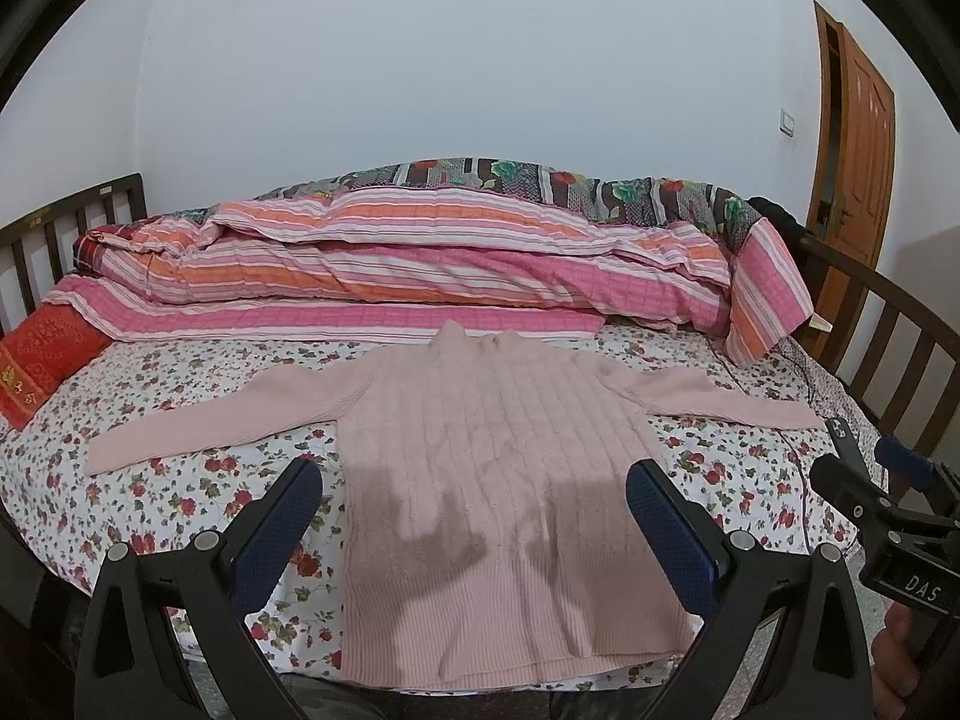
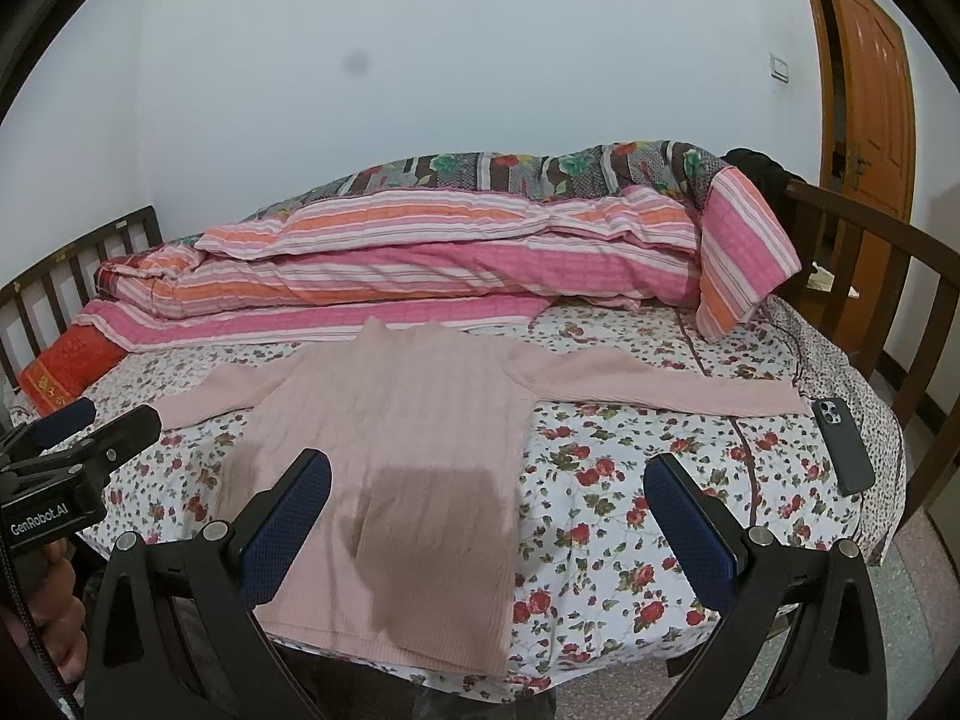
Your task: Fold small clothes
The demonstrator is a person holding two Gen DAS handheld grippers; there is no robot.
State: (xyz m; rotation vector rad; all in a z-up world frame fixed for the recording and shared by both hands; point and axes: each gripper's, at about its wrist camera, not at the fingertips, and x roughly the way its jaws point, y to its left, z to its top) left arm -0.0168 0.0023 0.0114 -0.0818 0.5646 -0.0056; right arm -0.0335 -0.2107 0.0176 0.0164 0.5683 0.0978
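A pale pink ribbed sweater (image 1: 498, 480) lies flat on the floral bed sheet (image 1: 180, 480), collar toward the far side, both sleeves spread out sideways. It also shows in the right wrist view (image 2: 390, 450). My left gripper (image 1: 474, 480) is open and empty, held above the sweater's lower body near the bed's front edge. My right gripper (image 2: 489, 474) is open and empty, above the sweater's lower right side and the sheet beside it. The right gripper also shows at the right edge of the left wrist view (image 1: 864, 468); the left gripper shows at the left of the right wrist view (image 2: 84, 426).
A rolled pink and orange striped quilt (image 1: 420, 264) lies across the far side of the bed. A red pillow (image 1: 42, 360) sits at far left. A dark phone (image 2: 843, 447) lies on the sheet at right. Dark wooden rails (image 2: 888, 276) bound the bed; a brown door (image 2: 864, 78) stands at right.
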